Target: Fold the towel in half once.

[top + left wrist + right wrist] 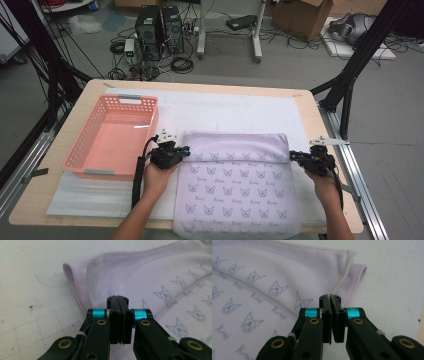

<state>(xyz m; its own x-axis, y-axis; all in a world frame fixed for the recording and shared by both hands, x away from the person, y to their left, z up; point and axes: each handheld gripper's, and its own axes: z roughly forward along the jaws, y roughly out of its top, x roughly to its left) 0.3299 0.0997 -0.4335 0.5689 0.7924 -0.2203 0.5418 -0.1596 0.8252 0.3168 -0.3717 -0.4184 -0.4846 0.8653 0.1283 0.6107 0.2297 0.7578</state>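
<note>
A pale lilac cloth (235,185) printed with small cat faces lies flat on the white mat, its far part folded over into a band. My left gripper (186,149) sits at the cloth's left edge just under that fold, and my right gripper (292,155) sits at its right edge. In the left gripper view the jaws (117,298) are pressed together over the stitched hem of the cloth (150,272). In the right gripper view the hem of the cloth (274,265) runs straight into the tips of the shut gripper (330,297).
A pink plastic basket (80,145) stands empty on the left of the table, close to my left hand. A white mat (225,107) covers the wooden table top beyond the cloth. Computer cases, cables and boxes sit on the floor behind.
</note>
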